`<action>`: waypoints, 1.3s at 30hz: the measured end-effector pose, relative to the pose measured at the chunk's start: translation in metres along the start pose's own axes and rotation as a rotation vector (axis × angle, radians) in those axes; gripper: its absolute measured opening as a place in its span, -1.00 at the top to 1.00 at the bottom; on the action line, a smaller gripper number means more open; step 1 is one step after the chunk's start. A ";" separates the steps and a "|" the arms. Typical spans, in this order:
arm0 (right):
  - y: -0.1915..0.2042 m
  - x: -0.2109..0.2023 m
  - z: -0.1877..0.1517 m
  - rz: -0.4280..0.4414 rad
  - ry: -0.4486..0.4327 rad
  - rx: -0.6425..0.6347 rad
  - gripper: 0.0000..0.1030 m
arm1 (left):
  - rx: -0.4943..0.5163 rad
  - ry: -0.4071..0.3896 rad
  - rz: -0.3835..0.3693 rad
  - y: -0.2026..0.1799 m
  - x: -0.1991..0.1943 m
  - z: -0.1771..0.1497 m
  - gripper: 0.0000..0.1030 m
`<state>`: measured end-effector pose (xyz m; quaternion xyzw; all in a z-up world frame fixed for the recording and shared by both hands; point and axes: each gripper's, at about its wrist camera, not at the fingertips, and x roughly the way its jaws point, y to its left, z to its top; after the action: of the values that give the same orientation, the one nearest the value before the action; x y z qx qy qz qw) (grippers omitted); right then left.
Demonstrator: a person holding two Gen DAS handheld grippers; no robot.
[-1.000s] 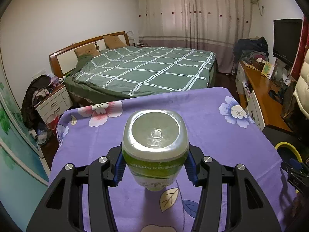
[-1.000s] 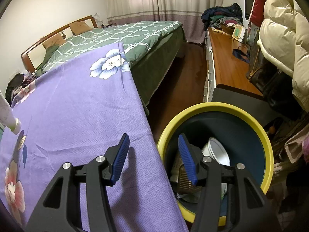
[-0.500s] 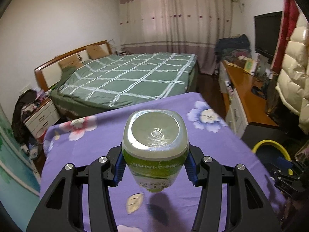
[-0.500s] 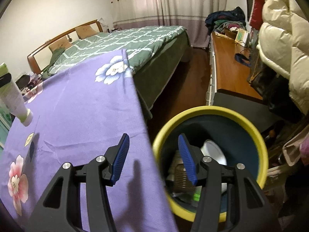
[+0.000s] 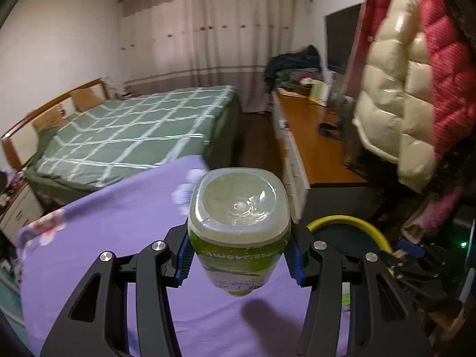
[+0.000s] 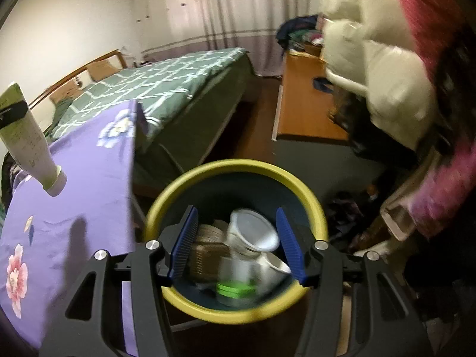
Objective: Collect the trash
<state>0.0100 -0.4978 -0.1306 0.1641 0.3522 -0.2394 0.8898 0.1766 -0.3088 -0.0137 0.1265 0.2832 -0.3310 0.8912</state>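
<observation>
A plastic bottle with a green label (image 5: 239, 229) hangs cap down, its base facing the left wrist camera. My left gripper (image 5: 239, 257) is shut on its sides, above the right part of the purple tablecloth (image 5: 119, 223). The bin with a yellow rim (image 5: 348, 221) stands just right of it. In the right wrist view the same bottle (image 6: 28, 139) shows at far left. My right gripper (image 6: 236, 244) is open over the bin (image 6: 238, 165) with nothing held between its pads. Inside lie a white cup (image 6: 253, 232), a green-lidded container (image 6: 236, 290) and other trash.
The bin stands on the floor at the table's right edge (image 6: 132, 160). A green checked bed (image 5: 134, 131) lies beyond the table. A wooden desk (image 5: 312, 145) runs along the right, with cream and red puffy jackets (image 5: 401, 89) hanging close to the bin.
My left gripper has carried the bottle to the right across the table, toward the bin. My right gripper has shifted from the table's edge to over the bin.
</observation>
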 end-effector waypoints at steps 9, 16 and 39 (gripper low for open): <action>-0.044 -0.005 -0.011 -0.037 -0.001 0.058 -0.03 | 0.047 0.071 -0.144 -0.097 0.042 0.000 0.01; -0.052 -0.005 -0.016 -0.036 0.000 0.071 -0.10 | 0.081 0.164 -0.162 -0.141 0.100 -0.011 0.00; 0.006 -0.028 -0.023 0.038 -0.014 -0.055 -0.17 | -0.170 -0.013 0.123 0.028 -0.055 -0.087 -0.91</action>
<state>-0.0178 -0.4733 -0.1263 0.1447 0.3491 -0.2139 0.9008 0.1249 -0.2233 -0.0502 0.0652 0.2961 -0.2513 0.9192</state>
